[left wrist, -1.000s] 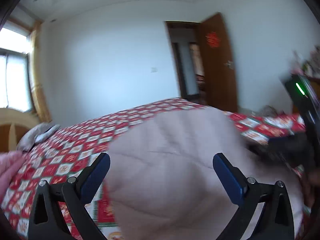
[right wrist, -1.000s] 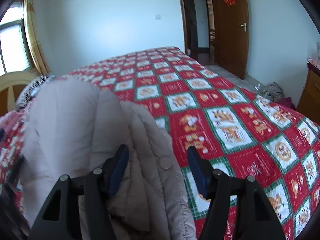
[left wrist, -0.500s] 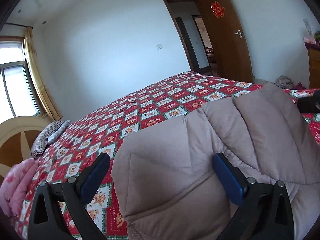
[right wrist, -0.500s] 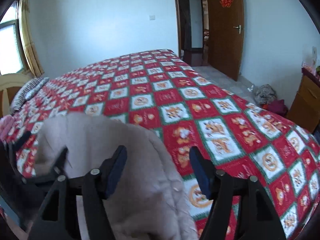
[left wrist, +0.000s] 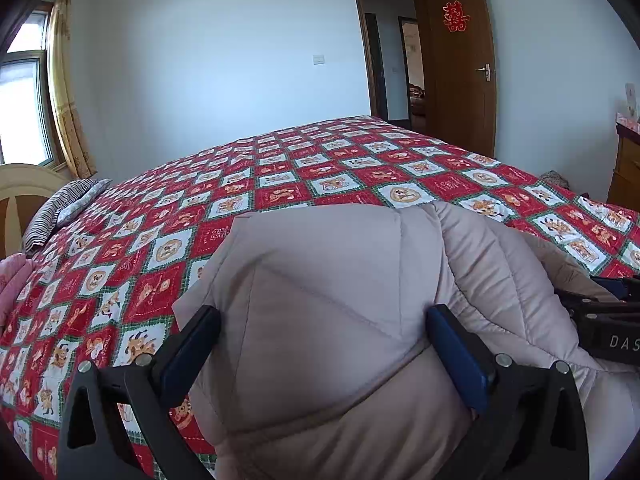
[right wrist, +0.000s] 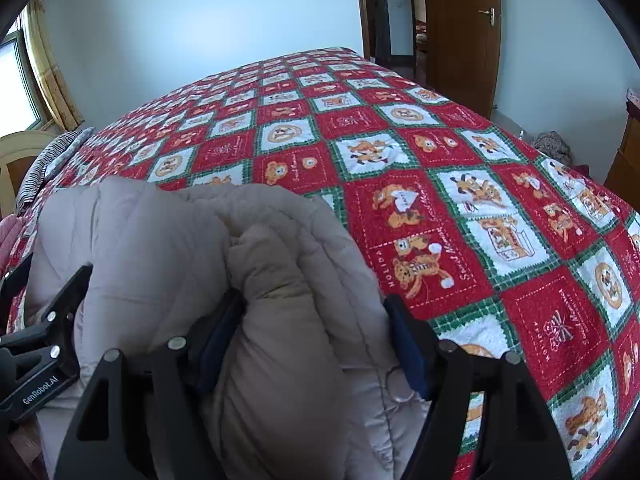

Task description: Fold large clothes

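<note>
A bulky beige padded coat (left wrist: 340, 272) lies bunched on the red patterned quilt (left wrist: 280, 184) at the near edge of the bed. My left gripper (left wrist: 320, 328) is open wide, and the coat's flat quilted panel bulges up between its blue pads without being squeezed. In the right wrist view a thick rolled fold of the coat (right wrist: 304, 280) fills my right gripper (right wrist: 312, 320). Both pads still press into the fold while the jaws are opening. The right gripper's body (left wrist: 600, 320) shows at the right edge of the left view, and the left gripper's body (right wrist: 40, 340) at the left edge of the right view.
The quilt (right wrist: 440, 200) stretches far ahead and to the right. A striped pillow (left wrist: 56, 212) and pink bedding (left wrist: 10, 280) lie by the headboard on the left. An open brown door (left wrist: 460, 60), a wooden dresser (left wrist: 626, 172) and a clothes pile on the floor (right wrist: 554, 146) stand beyond the bed.
Both grippers have sunk toward the bed and tilted down. The coat, held up before, now rests bunched on the quilt. The right jaws stand slightly wider.
</note>
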{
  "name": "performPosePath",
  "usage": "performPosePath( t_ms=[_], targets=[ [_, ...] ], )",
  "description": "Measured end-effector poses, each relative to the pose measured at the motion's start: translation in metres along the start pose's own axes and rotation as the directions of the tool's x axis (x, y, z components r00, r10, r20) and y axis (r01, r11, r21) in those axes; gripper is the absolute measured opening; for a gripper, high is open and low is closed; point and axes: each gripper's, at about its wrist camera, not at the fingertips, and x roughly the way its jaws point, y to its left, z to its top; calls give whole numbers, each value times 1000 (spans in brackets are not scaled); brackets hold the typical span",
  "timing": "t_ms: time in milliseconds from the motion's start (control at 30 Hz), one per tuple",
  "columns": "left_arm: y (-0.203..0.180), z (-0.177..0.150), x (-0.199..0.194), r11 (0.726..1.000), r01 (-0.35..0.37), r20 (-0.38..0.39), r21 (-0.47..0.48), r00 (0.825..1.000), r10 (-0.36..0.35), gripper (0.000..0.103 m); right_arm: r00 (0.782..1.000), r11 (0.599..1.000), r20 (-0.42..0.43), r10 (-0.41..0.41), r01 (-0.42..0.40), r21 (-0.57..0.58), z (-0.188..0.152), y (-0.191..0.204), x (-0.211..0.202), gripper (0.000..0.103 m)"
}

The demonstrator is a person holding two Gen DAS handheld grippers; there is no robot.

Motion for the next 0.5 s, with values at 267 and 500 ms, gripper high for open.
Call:
performPosePath(
  t_ms=[267, 500],
  targets=[
    [8, -5, 12, 999, 35, -30, -37, 999, -36, 102, 1000, 1000, -10, -12, 12, 0, -4, 1, 11, 77],
    [10, -8, 20, 997, 57, -50, -52, 997, -60, 102, 1000, 1000, -26, -16, 16, 10, -6, 0, 18, 80]
  ],
)
